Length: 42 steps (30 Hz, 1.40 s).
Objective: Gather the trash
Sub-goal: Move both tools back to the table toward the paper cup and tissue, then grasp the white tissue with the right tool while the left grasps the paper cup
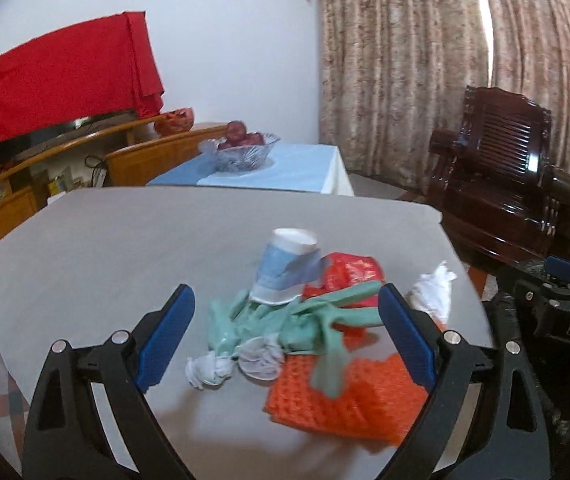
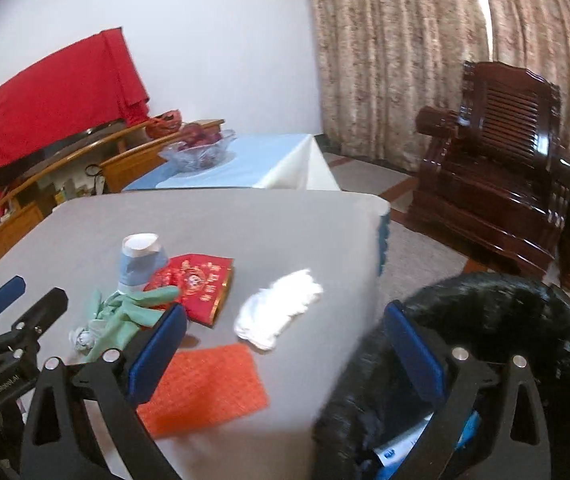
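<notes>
A pile of trash lies on the grey table (image 1: 117,248): a blue-and-white paper cup (image 1: 285,268) on its side, a red packet (image 1: 349,276), green rubber gloves (image 1: 309,316), two crumpled white tissues (image 1: 209,368), a white tissue (image 1: 433,292) and an orange mesh mat (image 1: 349,396). My left gripper (image 1: 287,296) is open above the near side of the pile and holds nothing. My right gripper (image 2: 285,312) is open and empty at the table's right edge. Its right finger is over a black trash bag (image 2: 497,328) that has blue and white items inside. The white tissue (image 2: 281,308) lies just ahead of it.
Behind the grey table stands a blue-clothed table (image 1: 297,168) with a glass fruit bowl (image 1: 241,152). A dark wooden armchair (image 1: 501,168) is at the right. On the left is a wooden cabinet (image 1: 133,152) below a red cloth (image 1: 61,76). Curtains (image 1: 405,72) hang behind.
</notes>
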Available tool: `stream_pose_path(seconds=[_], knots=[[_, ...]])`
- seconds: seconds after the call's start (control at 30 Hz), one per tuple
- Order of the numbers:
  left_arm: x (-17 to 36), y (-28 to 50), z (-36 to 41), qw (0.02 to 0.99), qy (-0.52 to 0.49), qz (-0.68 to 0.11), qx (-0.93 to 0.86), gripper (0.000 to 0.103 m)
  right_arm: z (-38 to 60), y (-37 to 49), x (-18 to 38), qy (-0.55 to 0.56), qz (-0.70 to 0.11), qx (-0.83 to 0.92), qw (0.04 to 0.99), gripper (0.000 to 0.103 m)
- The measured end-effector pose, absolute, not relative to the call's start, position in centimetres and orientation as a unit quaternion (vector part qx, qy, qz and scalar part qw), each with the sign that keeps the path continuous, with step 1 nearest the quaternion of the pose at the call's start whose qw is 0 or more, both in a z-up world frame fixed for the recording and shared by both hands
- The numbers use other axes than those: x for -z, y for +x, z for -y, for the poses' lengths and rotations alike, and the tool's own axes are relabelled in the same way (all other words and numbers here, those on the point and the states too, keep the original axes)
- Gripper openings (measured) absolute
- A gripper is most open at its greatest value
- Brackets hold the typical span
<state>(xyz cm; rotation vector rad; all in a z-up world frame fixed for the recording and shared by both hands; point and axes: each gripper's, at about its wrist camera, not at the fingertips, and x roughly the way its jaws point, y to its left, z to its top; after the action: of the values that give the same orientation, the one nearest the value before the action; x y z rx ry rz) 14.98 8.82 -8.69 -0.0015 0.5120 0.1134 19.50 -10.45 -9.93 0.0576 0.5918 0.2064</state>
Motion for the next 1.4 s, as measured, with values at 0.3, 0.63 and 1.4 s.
stream_pose_path(seconds=[0.3, 0.63, 1.4], knots=[[10.4, 17.2, -11.5, 0.961, -0.02, -0.264, -0.078, 0.09, 7.3, 24.1, 13.2, 0.015, -0.318, -0.093, 0.943, 0.089], [11.6, 19.3, -12.0, 0.959, -0.028, -0.272, -0.074, 0.09, 6.8, 27.9, 16.7, 0.011, -0.374, -0.063, 0.925, 0.083], [11.8, 24.4, -13.3, 0.958, -0.028, -0.283, -0.036, 0.087, 6.1, 29.5, 15.0, 0.012, -0.379, -0.11, 0.919, 0.028]])
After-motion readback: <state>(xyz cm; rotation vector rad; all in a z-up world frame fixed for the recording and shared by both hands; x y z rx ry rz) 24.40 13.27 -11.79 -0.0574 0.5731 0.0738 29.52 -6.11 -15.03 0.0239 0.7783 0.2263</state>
